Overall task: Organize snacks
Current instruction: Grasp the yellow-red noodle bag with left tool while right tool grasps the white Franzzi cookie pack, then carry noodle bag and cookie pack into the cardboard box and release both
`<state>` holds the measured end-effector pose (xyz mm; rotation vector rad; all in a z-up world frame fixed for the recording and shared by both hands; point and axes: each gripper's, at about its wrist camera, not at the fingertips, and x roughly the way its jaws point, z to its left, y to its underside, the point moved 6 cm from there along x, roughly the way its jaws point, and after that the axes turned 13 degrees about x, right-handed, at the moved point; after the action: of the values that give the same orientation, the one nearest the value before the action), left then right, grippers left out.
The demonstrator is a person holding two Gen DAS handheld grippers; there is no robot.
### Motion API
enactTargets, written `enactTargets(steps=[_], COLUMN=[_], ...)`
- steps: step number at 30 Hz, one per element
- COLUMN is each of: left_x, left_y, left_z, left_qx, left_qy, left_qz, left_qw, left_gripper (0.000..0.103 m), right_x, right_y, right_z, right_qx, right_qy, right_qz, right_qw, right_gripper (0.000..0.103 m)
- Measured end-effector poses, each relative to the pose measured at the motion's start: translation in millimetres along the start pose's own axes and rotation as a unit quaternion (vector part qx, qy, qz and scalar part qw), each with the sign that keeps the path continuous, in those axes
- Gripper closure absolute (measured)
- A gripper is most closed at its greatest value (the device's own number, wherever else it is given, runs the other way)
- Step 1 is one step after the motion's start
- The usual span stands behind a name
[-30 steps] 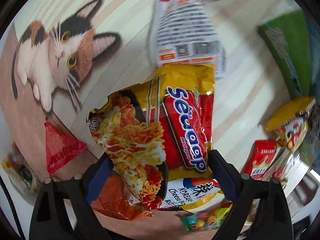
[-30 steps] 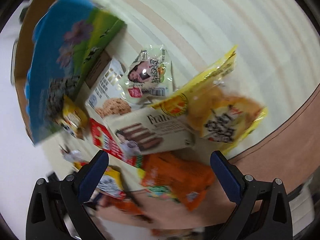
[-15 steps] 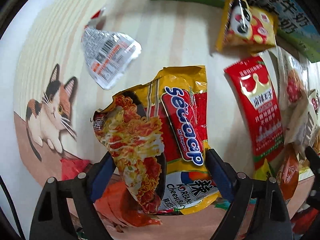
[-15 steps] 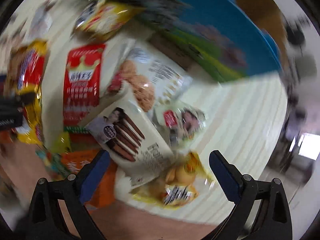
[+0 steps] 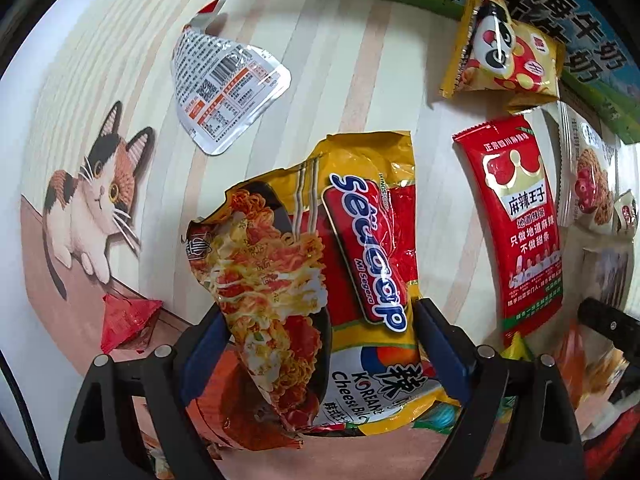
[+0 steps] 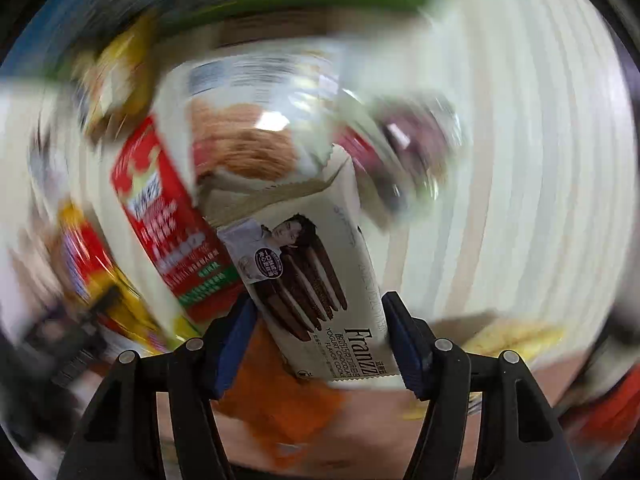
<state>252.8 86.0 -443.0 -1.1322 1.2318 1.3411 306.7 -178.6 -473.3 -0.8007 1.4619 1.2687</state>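
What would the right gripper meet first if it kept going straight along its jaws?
The right gripper already has the Franzzi cookie box between its jaws, which have just been closing, so that box comes first. Contact looks likely, but blur leaves it unsure.

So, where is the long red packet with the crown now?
In the left wrist view the red packet lies flat on the table at the right, between the held noodle bag and the cookie pack, just below the yellow panda snack.

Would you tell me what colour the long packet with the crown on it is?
The crown packet is red with a green bottom band, clearest in the left wrist view.
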Motion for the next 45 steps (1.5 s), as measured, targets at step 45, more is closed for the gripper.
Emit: enactTargets(steps=[45], left_x=[-171], left_y=[-35], left_z=[-30], left_qx=[0.129], left_qy=[0.019], left_qz=[-0.169], left_qw=[0.9770], left_gripper=[0.014], right_x=[-162], right_y=[76], right_z=[53], right_qx=[0.000], right_qy=[-0.139], right_qz=[-0.122], right_qw=[0.983], right_gripper=[0.041])
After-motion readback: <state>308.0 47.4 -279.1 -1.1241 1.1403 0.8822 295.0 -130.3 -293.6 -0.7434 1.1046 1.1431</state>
